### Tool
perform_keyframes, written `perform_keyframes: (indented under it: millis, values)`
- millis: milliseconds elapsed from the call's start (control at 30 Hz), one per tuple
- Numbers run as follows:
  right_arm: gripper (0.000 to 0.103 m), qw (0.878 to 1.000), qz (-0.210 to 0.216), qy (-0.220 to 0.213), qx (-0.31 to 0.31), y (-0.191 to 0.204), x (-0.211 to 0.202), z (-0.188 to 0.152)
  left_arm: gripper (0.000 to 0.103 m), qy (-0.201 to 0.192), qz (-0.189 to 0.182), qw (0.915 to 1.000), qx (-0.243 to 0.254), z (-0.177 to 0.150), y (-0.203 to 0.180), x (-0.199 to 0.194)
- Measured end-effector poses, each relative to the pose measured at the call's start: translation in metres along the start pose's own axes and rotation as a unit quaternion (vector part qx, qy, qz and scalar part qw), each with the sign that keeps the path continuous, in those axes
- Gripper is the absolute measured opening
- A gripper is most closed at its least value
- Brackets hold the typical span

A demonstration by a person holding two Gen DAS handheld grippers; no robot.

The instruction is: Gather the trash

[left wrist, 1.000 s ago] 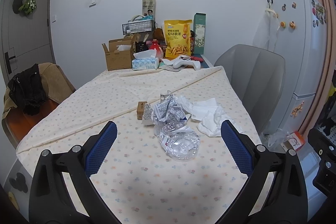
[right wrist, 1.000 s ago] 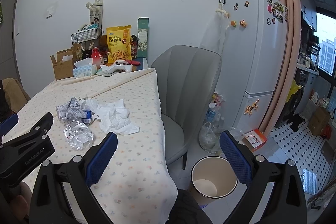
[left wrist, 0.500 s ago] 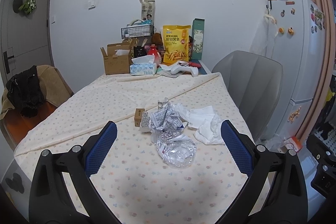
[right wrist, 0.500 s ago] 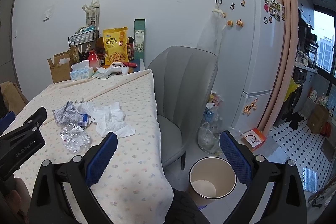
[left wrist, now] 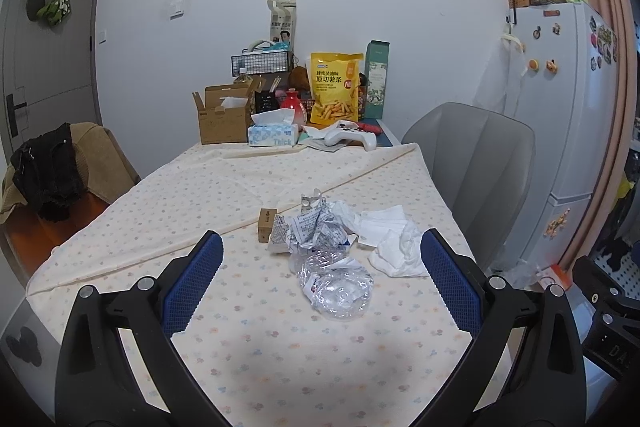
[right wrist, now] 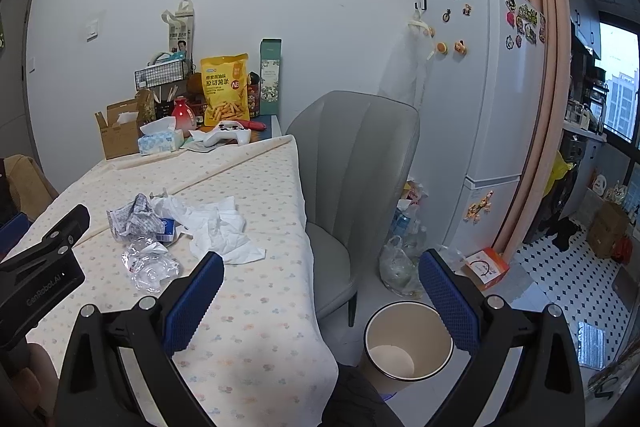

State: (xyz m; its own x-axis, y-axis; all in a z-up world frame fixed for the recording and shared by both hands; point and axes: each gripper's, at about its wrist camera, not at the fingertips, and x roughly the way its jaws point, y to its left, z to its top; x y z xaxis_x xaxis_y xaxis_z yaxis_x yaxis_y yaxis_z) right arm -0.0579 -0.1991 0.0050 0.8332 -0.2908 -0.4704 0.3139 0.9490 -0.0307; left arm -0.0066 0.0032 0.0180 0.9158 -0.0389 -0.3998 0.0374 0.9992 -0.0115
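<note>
A heap of trash lies mid-table: a crushed clear plastic bottle (left wrist: 335, 287), crumpled printed paper (left wrist: 316, 229), white tissues (left wrist: 394, 247) and a small brown box (left wrist: 267, 225). My left gripper (left wrist: 320, 283) is open and empty, above the table's near part with the bottle between its fingers in view. The heap also shows in the right wrist view, with the bottle (right wrist: 150, 265) and the tissues (right wrist: 218, 229). My right gripper (right wrist: 320, 291) is open and empty, off the table's right edge above the floor. A round bin (right wrist: 408, 341) stands on the floor below it.
A grey chair (right wrist: 356, 179) stands at the table's right side, a white fridge (right wrist: 484, 115) behind it. A cardboard box (left wrist: 224, 119), tissue box (left wrist: 272, 135), game controller (left wrist: 350, 137) and snack bag (left wrist: 335, 87) crowd the far end. A chair with clothes (left wrist: 52, 175) is left.
Both views have drawn back and risen slightly, so the trash heap looks a little farther. Both grippers stayed open and nothing on the table moved.
</note>
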Motion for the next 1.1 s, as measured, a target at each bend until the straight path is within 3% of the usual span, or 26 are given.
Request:
perform_keyframes:
  millis: [1100]
  values:
    - [0.096,1.000,0.005,0.009,0.012,-0.007,0.007,-0.001,0.099,0.009,-0.025,0.9996,0.000,0.001,0.001,0.007]
